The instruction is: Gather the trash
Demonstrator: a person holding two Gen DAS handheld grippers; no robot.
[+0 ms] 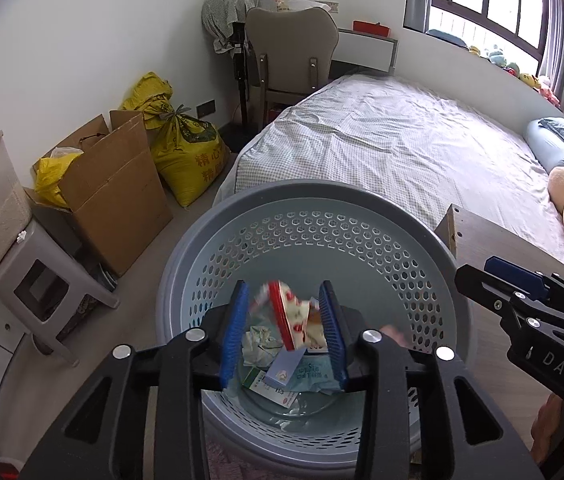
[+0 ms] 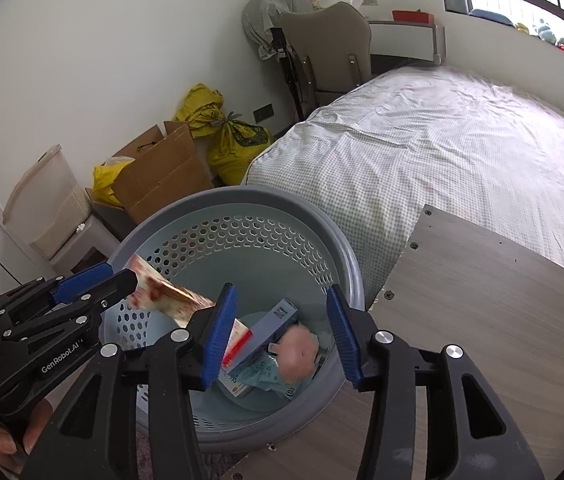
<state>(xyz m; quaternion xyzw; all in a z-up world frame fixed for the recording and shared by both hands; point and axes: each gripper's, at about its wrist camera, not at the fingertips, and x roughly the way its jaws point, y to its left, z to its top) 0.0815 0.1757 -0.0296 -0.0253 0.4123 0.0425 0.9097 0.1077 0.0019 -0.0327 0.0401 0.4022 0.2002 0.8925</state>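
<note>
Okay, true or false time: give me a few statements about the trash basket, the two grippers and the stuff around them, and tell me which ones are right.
1. The basket already holds small boxes. True.
2. The right gripper is clamped on the pink wad. False: the wad is clear of both pads, blurred, over the basket.
3. A red-and-white wrapper sits between the fingers of the left gripper. True.
4. The basket stands on the bed. False: it stands beside the bed.
5. The cardboard box is closed. False: its flaps are open.
</note>
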